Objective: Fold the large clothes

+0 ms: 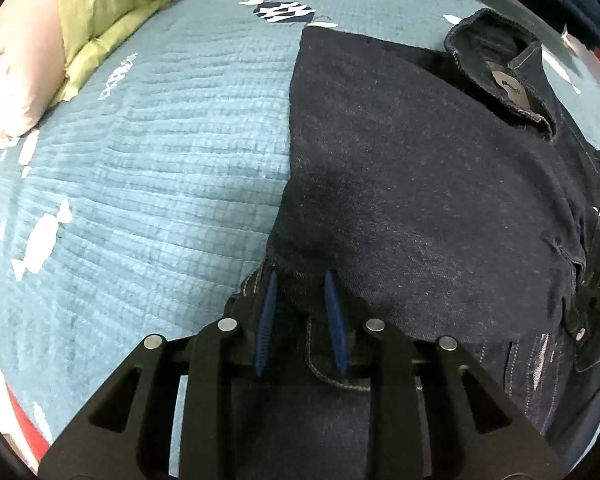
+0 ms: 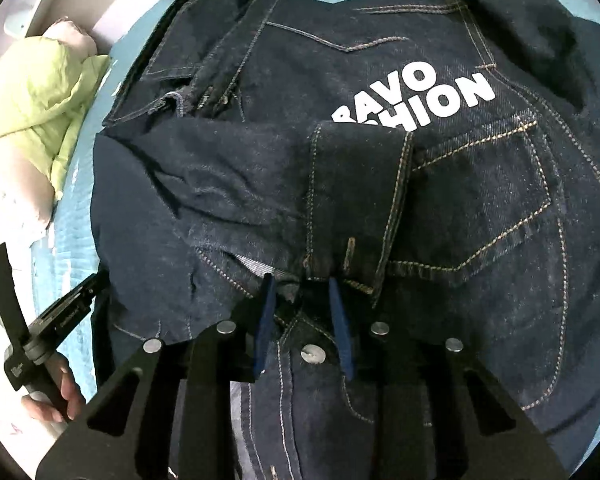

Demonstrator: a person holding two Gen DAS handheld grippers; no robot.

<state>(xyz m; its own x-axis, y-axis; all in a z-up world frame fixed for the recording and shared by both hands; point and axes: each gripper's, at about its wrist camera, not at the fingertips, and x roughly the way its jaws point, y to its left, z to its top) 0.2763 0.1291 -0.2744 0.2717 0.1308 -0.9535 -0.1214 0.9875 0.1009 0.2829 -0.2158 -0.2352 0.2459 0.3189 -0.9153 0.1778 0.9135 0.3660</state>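
Spreading over the teal quilted bed (image 1: 140,168), the dark denim jacket (image 2: 440,200) lies flat with its front up, the white printed lettering (image 2: 416,94) and a stitched chest pocket (image 2: 488,208) facing the right wrist camera, and its long axis runs away from both hand-held grippers, from the hem near them up to the collar (image 1: 500,68) at the far end. One side has been laid across the body as a plain dark panel (image 1: 412,184), with a sleeve cuff (image 2: 360,192) resting on top just below the lettering. Beyond the jacket's left edge sit a lime-green blanket (image 1: 112,12) and a pale pillow (image 1: 16,80), well apart from the work. The left hand-held gripper (image 1: 302,320) is at the near left corner of the folded panel, its blue fingers (image 1: 267,320) partly closed with denim edge between them; the right hand-held gripper (image 2: 304,324) is at the near hem beside a metal button (image 2: 313,354), fingers likewise narrowed around a bunched seam, though whether either pinch is firm I cannot tell. Both sit at the hem end, so my judgement is that the next fold would carry the hem forward toward the collar, with the left one nearer the open bed and the right one nearer the jacket's centre line.
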